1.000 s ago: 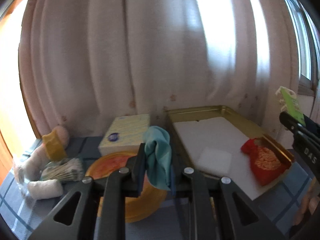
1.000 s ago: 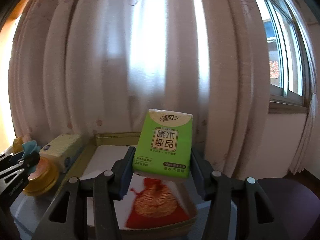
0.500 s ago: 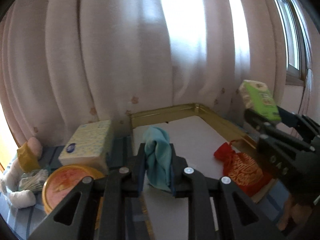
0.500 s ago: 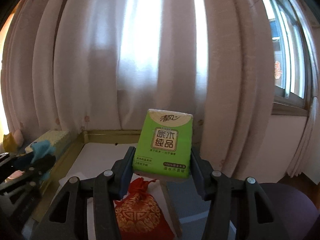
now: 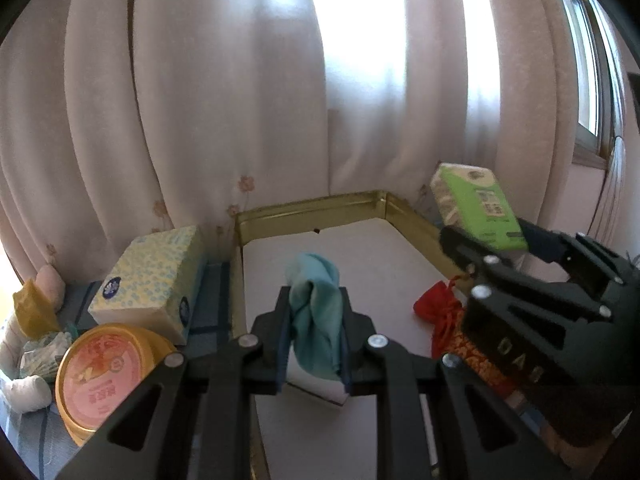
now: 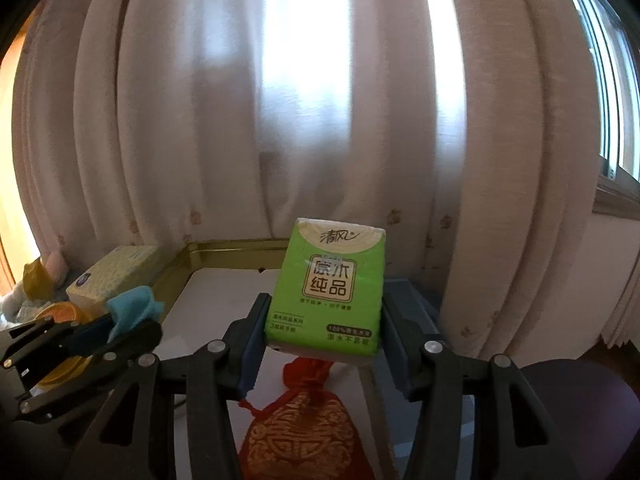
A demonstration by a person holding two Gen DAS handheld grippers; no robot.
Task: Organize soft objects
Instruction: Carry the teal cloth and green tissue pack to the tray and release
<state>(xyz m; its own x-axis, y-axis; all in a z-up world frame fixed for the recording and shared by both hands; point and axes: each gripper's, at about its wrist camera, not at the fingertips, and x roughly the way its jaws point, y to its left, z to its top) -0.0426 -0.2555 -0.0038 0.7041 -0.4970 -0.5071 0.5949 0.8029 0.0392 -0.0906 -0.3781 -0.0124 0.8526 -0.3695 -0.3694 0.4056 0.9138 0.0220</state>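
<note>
My left gripper [image 5: 314, 312] is shut on a teal cloth [image 5: 316, 312] and holds it above the white-lined gold tray [image 5: 312, 210]. My right gripper [image 6: 324, 312] is shut on a green tissue pack [image 6: 330, 284], held over the tray's right side. The pack also shows in the left wrist view [image 5: 478, 210], and the cloth in the right wrist view [image 6: 134, 306]. A red and gold pouch [image 6: 298, 428] lies in the tray, below the pack.
Left of the tray stand a yellow tissue box [image 5: 150, 280], a round orange tin [image 5: 106, 372], and a soft doll with bundled cloths [image 5: 32, 320]. Pink curtains [image 5: 240, 100] hang close behind. A dark round seat [image 6: 572, 392] is at the right.
My left gripper has carried the teal cloth rightward from over the orange tin to over the tray. My right gripper with the green pack has come closer to the left gripper.
</note>
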